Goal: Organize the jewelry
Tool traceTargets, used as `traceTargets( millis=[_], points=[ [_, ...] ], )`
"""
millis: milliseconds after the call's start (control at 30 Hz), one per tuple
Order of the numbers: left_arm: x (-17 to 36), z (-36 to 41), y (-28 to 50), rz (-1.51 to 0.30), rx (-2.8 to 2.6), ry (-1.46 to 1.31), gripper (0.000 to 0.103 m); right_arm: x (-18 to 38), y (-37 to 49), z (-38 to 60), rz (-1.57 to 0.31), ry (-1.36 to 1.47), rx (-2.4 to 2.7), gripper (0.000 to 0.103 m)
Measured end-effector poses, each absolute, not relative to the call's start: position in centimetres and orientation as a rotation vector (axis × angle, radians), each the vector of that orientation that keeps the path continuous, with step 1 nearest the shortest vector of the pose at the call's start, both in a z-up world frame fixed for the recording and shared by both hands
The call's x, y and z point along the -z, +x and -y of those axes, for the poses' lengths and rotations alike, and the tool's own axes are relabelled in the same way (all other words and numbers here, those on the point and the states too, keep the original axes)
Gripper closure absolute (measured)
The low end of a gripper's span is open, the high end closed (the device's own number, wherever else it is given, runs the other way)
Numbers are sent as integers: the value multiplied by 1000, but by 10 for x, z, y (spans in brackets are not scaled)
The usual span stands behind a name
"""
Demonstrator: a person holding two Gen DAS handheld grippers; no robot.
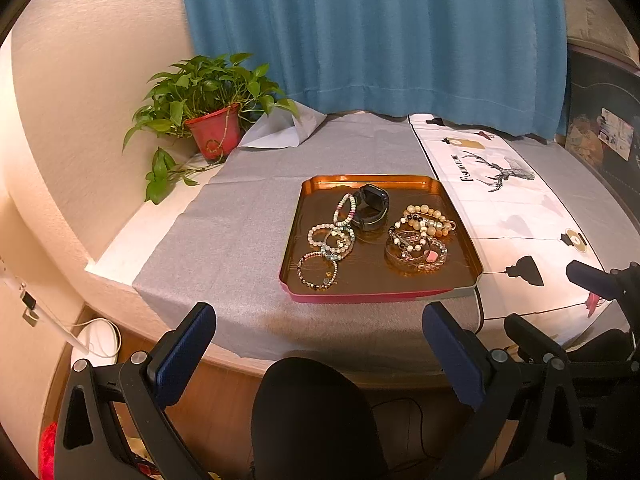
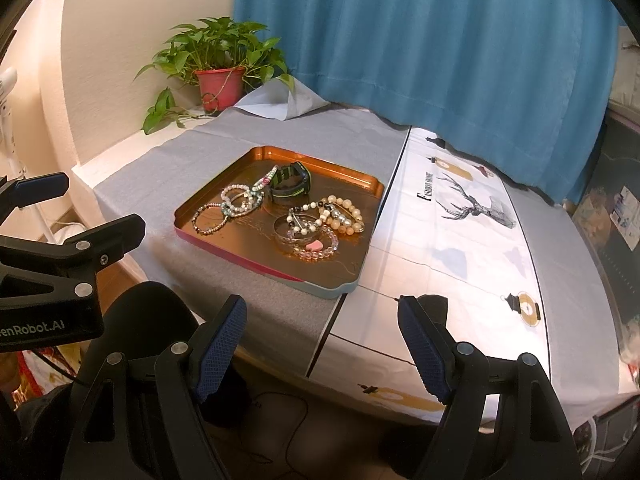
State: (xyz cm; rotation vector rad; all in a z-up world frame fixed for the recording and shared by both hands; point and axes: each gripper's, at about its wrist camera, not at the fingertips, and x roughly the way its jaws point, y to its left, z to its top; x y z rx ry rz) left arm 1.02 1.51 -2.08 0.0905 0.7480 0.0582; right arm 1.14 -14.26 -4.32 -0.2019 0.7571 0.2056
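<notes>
left wrist view: the left gripper (image 1: 319,354) hangs short of the table edge, jaws wide apart and empty. ahead, a copper tray (image 1: 464,258) on grey cloth (image 1: 240,216) holds bead bracelets (image 1: 330,240) and a dark watch (image 1: 372,206). a white runner (image 1: 508,208) reads "fashion house" beside a deer drawing.

right wrist view: the right gripper (image 2: 322,350) is likewise wide and empty, the tray (image 2: 256,266) ahead. the left tool reads "enrobot.ai".
</notes>
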Motion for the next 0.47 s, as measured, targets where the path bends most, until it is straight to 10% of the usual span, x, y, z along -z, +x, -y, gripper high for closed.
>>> traceTargets(
  millis=[467],
  points=[
    [22, -16, 8, -751, -61, 79, 0, 42, 10, 140, -760, -204, -205, 24]
  ],
)
